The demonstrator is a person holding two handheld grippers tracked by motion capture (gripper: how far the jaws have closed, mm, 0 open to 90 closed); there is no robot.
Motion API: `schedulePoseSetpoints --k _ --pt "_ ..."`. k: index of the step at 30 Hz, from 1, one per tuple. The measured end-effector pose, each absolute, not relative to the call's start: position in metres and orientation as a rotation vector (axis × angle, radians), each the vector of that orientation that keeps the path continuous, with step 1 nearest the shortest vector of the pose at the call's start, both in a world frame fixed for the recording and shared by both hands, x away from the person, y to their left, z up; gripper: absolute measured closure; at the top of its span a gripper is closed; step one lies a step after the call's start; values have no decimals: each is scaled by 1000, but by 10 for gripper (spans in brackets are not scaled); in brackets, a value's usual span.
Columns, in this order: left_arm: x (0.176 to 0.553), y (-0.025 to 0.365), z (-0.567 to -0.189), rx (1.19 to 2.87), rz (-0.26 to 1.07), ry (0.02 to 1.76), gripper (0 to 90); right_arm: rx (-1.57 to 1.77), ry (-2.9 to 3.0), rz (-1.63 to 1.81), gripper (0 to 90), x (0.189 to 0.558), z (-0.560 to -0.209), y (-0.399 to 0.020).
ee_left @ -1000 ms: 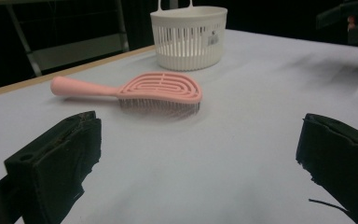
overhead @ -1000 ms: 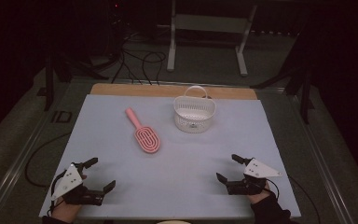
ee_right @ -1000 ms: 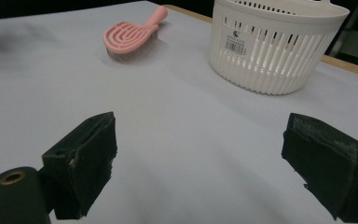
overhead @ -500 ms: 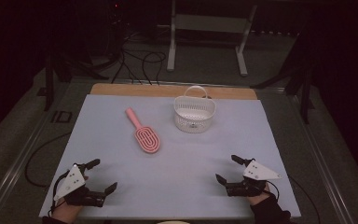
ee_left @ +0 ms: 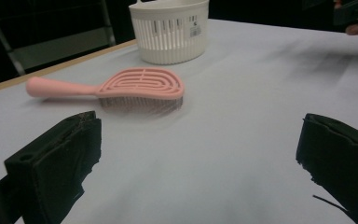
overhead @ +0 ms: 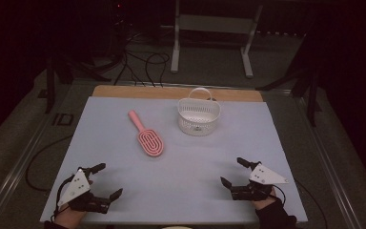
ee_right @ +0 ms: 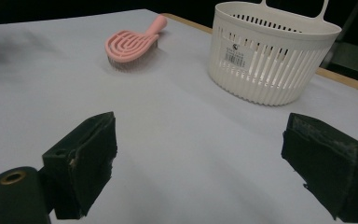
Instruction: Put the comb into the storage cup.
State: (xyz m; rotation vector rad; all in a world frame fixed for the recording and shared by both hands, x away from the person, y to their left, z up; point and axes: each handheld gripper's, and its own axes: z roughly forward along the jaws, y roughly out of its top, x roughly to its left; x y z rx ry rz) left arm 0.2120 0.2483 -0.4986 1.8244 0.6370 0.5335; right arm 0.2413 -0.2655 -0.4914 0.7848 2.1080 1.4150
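A pink hairbrush [overhead: 146, 134] lies bristles-down on the pale blue table [overhead: 186, 157], handle pointing to the far left; the left gripper view shows the hairbrush [ee_left: 121, 88] ahead of the jaws, and the right gripper view shows the hairbrush [ee_right: 131, 41] far off. A white slatted basket [overhead: 198, 115] with a handle stands right of it, seen as the basket [ee_left: 170, 30] and the basket [ee_right: 270, 53]. My left gripper [overhead: 106, 180] rests open near the front left edge. My right gripper [overhead: 233, 172] rests open at the front right. Both hold nothing.
A wooden strip [overhead: 171, 91] runs along the table's far edge. Beyond it, cables [overhead: 143, 62] lie on the floor and a grey metal stand [overhead: 214, 33] rises. A wide stretch of bare table separates the grippers from the brush and basket.
The left gripper has drifted slightly toward the front edge. The right gripper, brush and basket stay as they were.
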Motion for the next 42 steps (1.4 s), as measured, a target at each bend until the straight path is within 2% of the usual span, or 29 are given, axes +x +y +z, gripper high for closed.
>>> schedulePoseSetpoints --k 11,21,42 --pt "215 245 -484 1841 538 604 2 790 2092 1437 101 241 -490 -264" --pt "226 236 -469 1875 481 571 2 806 2083 1455 101 241 -489 -265" --pt "253 231 -439 1921 475 529 2 812 2073 1471 101 240 -488 -265"
